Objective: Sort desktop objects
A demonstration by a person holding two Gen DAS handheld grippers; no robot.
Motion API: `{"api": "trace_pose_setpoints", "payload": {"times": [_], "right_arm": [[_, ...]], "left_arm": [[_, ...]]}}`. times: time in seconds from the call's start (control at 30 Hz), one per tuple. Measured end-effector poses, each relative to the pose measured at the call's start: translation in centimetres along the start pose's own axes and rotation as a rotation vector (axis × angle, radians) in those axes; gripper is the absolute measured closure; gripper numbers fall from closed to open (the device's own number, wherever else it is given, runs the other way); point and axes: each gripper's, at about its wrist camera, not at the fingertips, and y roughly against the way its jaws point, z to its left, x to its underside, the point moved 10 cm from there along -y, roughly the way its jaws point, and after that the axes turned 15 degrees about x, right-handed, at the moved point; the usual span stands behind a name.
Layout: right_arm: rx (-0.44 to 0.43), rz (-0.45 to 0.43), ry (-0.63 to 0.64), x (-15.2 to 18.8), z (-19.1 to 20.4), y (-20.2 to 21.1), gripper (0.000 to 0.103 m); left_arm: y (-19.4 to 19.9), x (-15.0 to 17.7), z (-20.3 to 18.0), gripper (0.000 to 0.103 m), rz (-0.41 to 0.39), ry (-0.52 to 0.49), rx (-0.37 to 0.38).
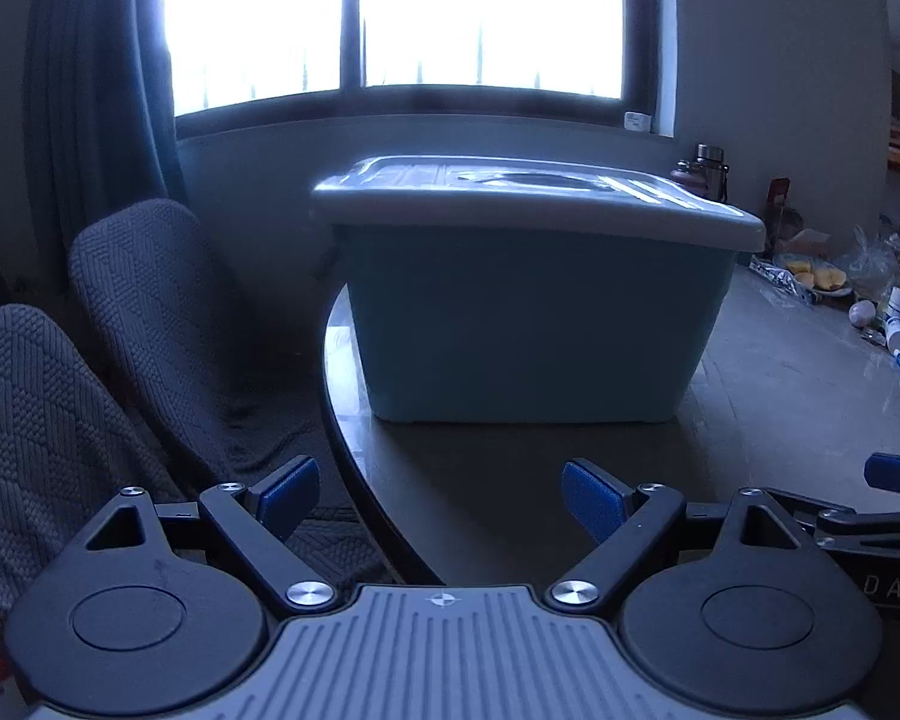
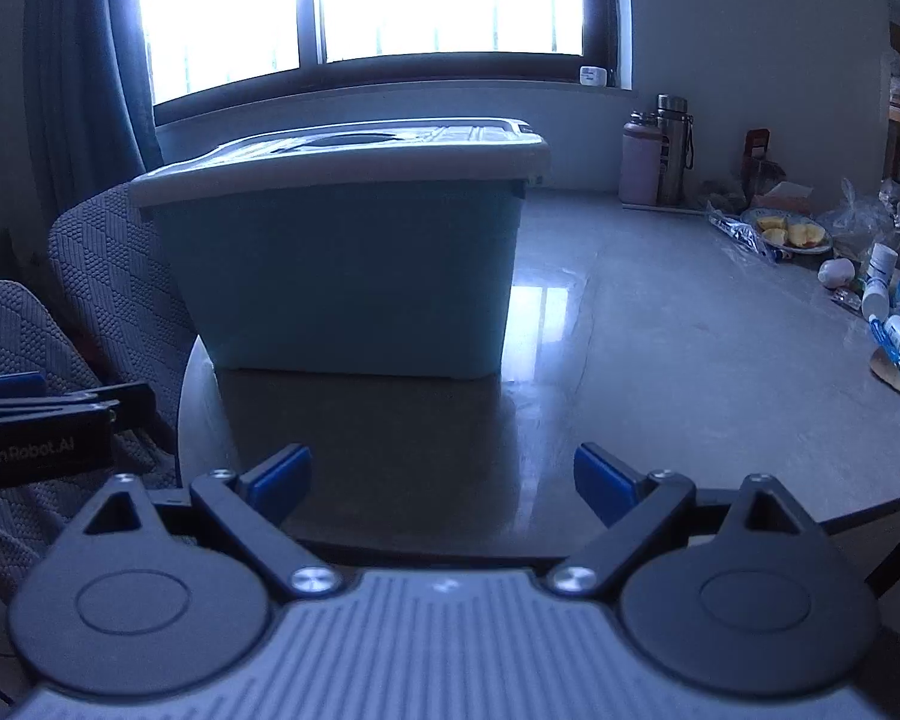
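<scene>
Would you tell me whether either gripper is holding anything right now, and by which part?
Nothing is held. The left gripper and right gripper both stand open and empty, short of the lidded blue bin.

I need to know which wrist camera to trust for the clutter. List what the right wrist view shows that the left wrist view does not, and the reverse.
Only the right wrist view: both flasks in full by the wall, the apple plate clearly, and a wide bare stretch of table.

Only the left wrist view: the bin's left end beside the covered chairs, and the table's near-left curved edge.

Both: the lidded blue bin, the window, the small bottles at far right, and open, empty tongs, left and right.
</scene>
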Motion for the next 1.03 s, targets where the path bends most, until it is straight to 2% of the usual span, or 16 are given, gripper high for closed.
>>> {"api": "trace_pose_setpoints", "payload": {"times": [0.37, 1.03], "right_arm": [[-0.014, -0.033, 0.001, 1.7, -0.1, 0.7, 0.008], [-0.008, -0.043, -0.027, 2.2, -0.7, 1.3, 0.008]], "left_arm": [[-0.1, 2.2, -0.2, 0.014, 0.000, -0.014, -0.025], [-0.3, 1.5, -0.4, 0.014, -0.011, -0.022, -0.015]]}}
